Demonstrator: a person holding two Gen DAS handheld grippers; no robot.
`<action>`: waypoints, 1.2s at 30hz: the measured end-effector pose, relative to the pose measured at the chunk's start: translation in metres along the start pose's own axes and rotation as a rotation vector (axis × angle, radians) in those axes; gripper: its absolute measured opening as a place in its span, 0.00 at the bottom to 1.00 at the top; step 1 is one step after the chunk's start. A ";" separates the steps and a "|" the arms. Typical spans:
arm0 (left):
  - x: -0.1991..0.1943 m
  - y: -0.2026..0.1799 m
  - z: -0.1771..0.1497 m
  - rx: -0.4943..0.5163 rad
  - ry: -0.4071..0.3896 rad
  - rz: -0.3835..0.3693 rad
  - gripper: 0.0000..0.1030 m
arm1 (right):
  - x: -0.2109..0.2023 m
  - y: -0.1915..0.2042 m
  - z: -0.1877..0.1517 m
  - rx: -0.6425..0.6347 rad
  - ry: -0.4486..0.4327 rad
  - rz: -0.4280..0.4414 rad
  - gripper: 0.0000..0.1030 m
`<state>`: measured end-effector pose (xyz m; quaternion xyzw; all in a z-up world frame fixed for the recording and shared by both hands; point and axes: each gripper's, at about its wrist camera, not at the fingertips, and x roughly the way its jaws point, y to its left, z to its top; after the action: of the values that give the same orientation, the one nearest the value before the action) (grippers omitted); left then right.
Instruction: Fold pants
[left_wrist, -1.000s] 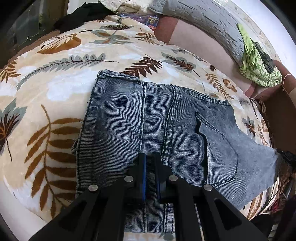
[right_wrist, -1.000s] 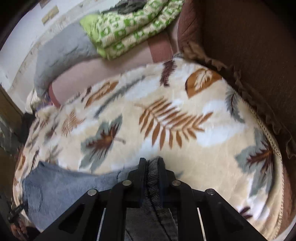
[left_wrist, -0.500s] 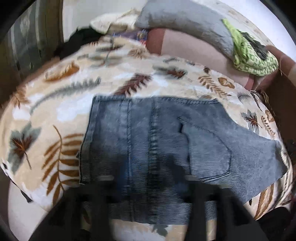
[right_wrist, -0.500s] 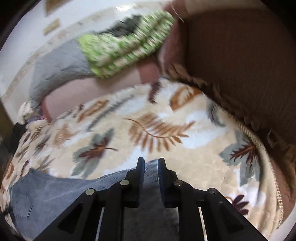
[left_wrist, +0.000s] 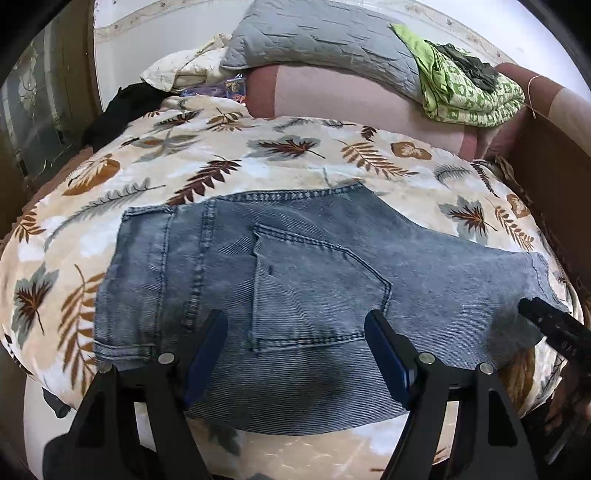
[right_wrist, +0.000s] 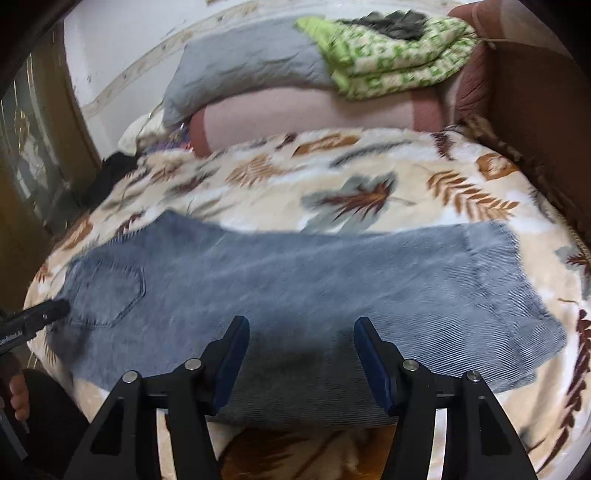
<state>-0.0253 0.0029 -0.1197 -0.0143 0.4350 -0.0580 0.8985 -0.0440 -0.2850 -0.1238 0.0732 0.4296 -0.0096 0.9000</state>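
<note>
Blue denim pants (left_wrist: 295, 280) lie folded flat on a leaf-print blanket (left_wrist: 258, 162), back pocket up and waistband to the left. My left gripper (left_wrist: 295, 332) is open and empty above their near edge. My right gripper (right_wrist: 299, 332) is open and empty above the pants (right_wrist: 314, 280) near their leg end. The tip of the right gripper shows at the right edge of the left wrist view (left_wrist: 546, 321). The tip of the left one shows at the left edge of the right wrist view (right_wrist: 44, 314).
A grey pillow (left_wrist: 325, 40), a pink bolster (left_wrist: 332, 92) and a green patterned cloth (left_wrist: 469, 92) lie at the bed's far side. A black garment (left_wrist: 122, 110) lies far left. A brown bed frame (right_wrist: 535, 129) rises on the right.
Both grippers were shut on the denim one second ago. They have let go, opened wide and pulled back toward the near edge. The pants now lie flat.
</note>
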 end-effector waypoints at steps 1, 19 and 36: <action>0.001 -0.001 -0.001 -0.003 0.001 0.005 0.75 | 0.001 0.002 -0.001 -0.008 -0.003 -0.001 0.61; 0.029 0.006 -0.014 -0.008 0.041 0.076 0.75 | 0.032 0.015 -0.011 -0.054 0.073 -0.070 0.61; 0.031 0.006 -0.016 0.020 0.024 0.111 0.75 | 0.039 0.019 -0.013 -0.075 0.089 -0.088 0.61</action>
<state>-0.0176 0.0051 -0.1543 0.0197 0.4453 -0.0129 0.8951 -0.0284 -0.2627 -0.1599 0.0207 0.4722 -0.0297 0.8807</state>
